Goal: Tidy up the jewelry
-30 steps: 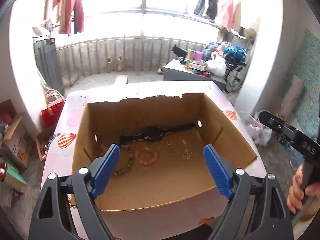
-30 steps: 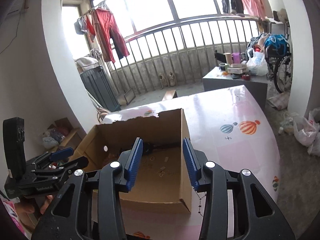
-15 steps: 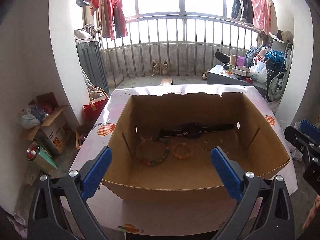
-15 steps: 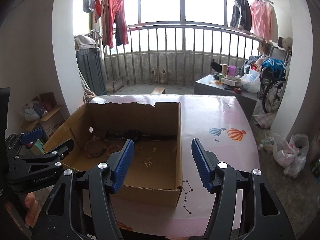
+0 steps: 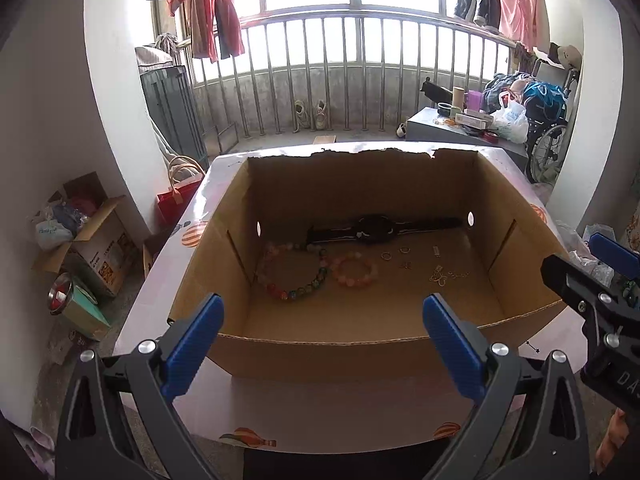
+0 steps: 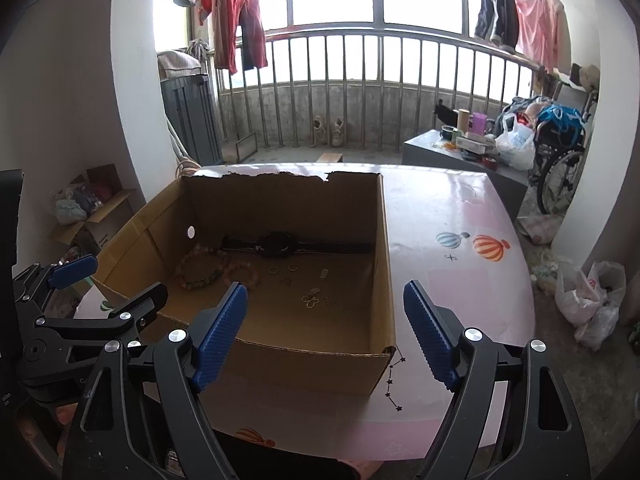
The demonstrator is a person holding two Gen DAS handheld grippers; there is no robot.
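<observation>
An open cardboard box (image 5: 320,348) (image 6: 312,364) stands on a pink table. Inside lie a black watch (image 5: 376,229) (image 6: 278,245), a multicoloured bead bracelet (image 5: 296,282) (image 6: 196,274), a pink bead bracelet (image 5: 356,270) (image 6: 244,274), two small rings (image 5: 396,253) (image 6: 283,269) and small gold pieces (image 5: 440,274) (image 6: 311,298). My left gripper (image 5: 322,338) is open and empty, held back from the box's near wall. My right gripper (image 6: 326,330) is open and empty, in front of the box's right corner.
The pink table (image 6: 460,240) with balloon prints extends right of the box. Boxes and bags (image 5: 80,236) sit on the floor at left, plastic bags (image 6: 592,296) at right. A grey table with clutter (image 6: 468,148) and a wheelchair (image 6: 560,160) stand by the balcony rail.
Both grippers have pulled back and levelled out from the box. The right gripper has opened wider. The jewelry has not moved.
</observation>
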